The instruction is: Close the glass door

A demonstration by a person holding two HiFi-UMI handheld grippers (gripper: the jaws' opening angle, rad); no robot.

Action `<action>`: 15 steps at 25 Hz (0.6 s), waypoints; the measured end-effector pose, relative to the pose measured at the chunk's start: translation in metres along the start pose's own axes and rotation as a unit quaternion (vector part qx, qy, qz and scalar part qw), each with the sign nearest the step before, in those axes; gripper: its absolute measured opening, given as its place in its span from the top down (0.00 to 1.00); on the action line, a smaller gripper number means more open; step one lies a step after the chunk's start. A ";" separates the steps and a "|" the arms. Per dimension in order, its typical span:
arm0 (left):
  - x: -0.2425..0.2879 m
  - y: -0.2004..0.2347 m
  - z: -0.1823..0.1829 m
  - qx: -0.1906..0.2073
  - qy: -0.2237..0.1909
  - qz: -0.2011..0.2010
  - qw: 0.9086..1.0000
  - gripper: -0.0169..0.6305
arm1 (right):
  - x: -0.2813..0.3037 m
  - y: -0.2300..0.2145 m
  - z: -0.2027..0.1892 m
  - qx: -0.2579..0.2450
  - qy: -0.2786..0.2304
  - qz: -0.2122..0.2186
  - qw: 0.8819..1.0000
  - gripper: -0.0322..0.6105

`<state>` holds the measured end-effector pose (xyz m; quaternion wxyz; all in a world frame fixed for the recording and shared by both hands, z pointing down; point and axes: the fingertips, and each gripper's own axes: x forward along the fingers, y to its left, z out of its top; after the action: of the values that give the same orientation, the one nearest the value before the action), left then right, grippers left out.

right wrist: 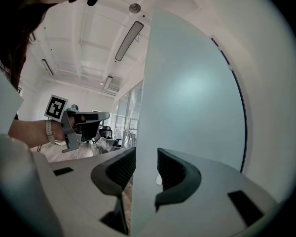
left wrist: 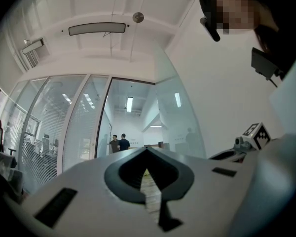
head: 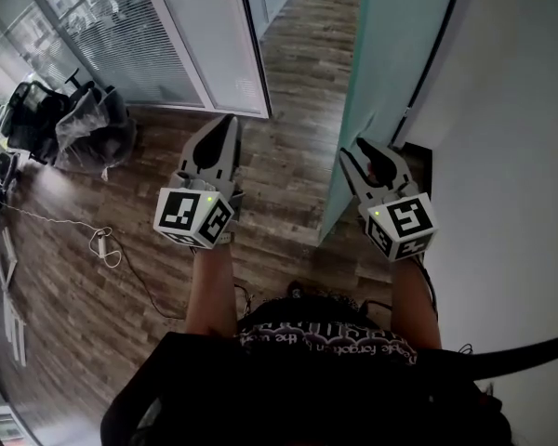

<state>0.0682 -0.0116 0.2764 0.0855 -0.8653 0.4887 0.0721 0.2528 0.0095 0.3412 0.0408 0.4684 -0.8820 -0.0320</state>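
Observation:
The frosted glass door [head: 372, 82] stands ajar against the white wall on the right, seen edge-on in the right gripper view [right wrist: 187, 93]. My right gripper [head: 365, 147] straddles the door's free edge, which reaches deep between its jaws [right wrist: 145, 157]. The left pad lies close against the glass, and a thin sliver of light shows beside the right pad. My left gripper [head: 227, 122] hovers over the wooden floor left of the door, its tips meeting [left wrist: 147, 150] with nothing held. It points at the open doorway.
Glass partitions with blinds [head: 186, 45] line the far side. A plastic-covered office chair [head: 84, 124] stands at the left, and a cable with a plug [head: 102, 244] lies on the floor. Two people [left wrist: 118, 143] stand far beyond the doorway. The white wall [head: 511, 110] bounds the right.

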 end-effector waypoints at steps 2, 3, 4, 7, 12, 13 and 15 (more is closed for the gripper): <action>0.001 0.007 0.000 0.001 -0.002 0.001 1.000 0.97 | 0.009 0.002 0.001 -0.003 0.002 0.002 1.000 0.76; 0.001 0.012 0.000 0.001 -0.002 0.003 1.000 0.97 | 0.014 0.003 0.002 -0.003 0.002 0.002 1.000 0.76; 0.001 0.016 0.000 0.001 -0.002 0.004 1.000 0.97 | 0.019 0.004 0.002 -0.002 0.002 0.003 1.000 0.76; 0.000 0.030 -0.004 0.000 -0.002 0.008 1.000 0.97 | 0.033 0.008 0.002 -0.002 0.000 0.005 1.000 0.76; -0.008 0.058 -0.009 0.002 -0.001 0.021 1.000 0.97 | 0.048 -0.002 0.001 0.007 -0.005 -0.015 1.000 0.76; -0.010 0.065 -0.009 0.002 0.000 0.024 1.000 0.97 | 0.053 -0.005 0.001 0.009 -0.003 -0.020 1.000 0.76; -0.009 0.078 -0.010 0.000 0.000 0.030 1.000 0.97 | 0.066 -0.009 0.001 0.006 0.003 -0.024 1.000 0.76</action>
<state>-0.0028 -0.0456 0.2824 0.0838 -0.8504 0.5141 0.0746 0.2233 -0.0500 0.3422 0.0396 0.4894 -0.8708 -0.0264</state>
